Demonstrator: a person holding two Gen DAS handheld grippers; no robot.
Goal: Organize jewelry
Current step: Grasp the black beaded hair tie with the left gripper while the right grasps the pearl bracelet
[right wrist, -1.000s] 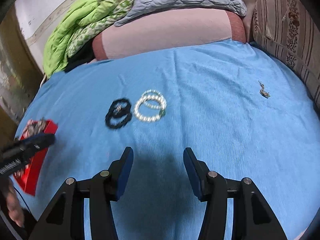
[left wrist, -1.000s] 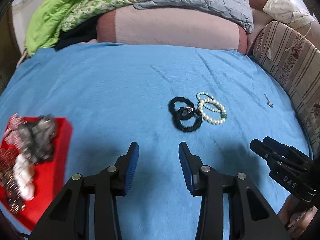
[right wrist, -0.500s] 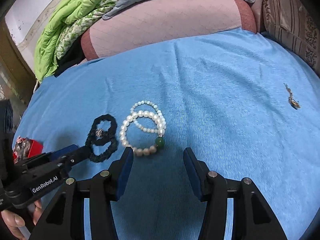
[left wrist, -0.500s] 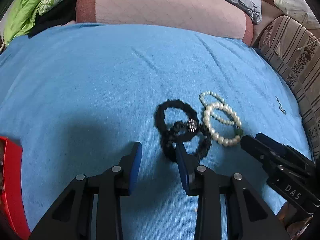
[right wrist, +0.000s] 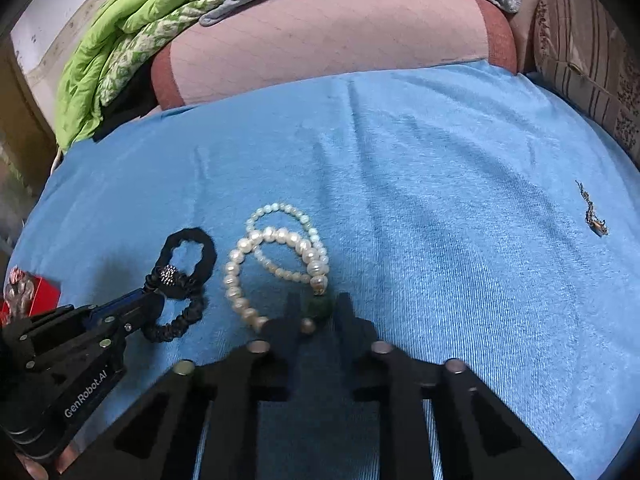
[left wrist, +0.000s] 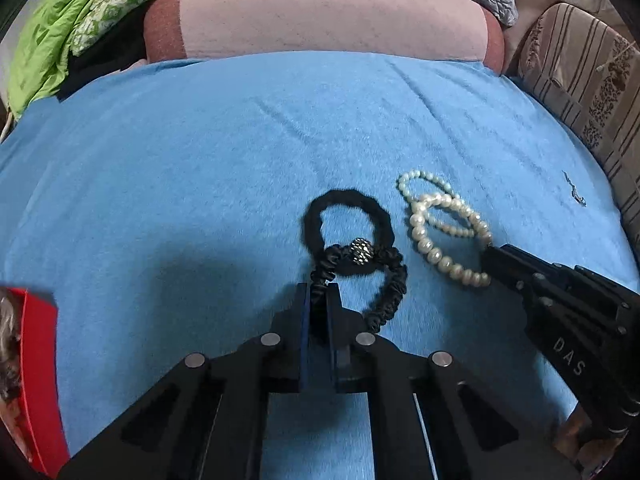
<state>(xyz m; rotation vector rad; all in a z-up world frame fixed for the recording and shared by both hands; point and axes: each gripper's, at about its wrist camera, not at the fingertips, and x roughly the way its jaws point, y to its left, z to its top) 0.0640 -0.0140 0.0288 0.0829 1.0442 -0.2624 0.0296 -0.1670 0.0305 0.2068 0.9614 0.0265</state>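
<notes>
Open a moment ago, the left tongs [left wrist: 319,300] now clamp the black scrunchie [left wrist: 384,280], while the right tongs [right wrist: 318,312] have narrowed around the pearl bracelet's green bead [right wrist: 319,307] just beside it.

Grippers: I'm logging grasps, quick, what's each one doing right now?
Left gripper: shut on the black scrunchie.
Right gripper: fingers around the green bead of the pearl bracelet; blurred, grip cannot be told.

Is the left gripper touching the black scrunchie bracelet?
Touching. The left wrist view shows the left gripper with jaws pinched on the black scrunchie bracelet.
</notes>
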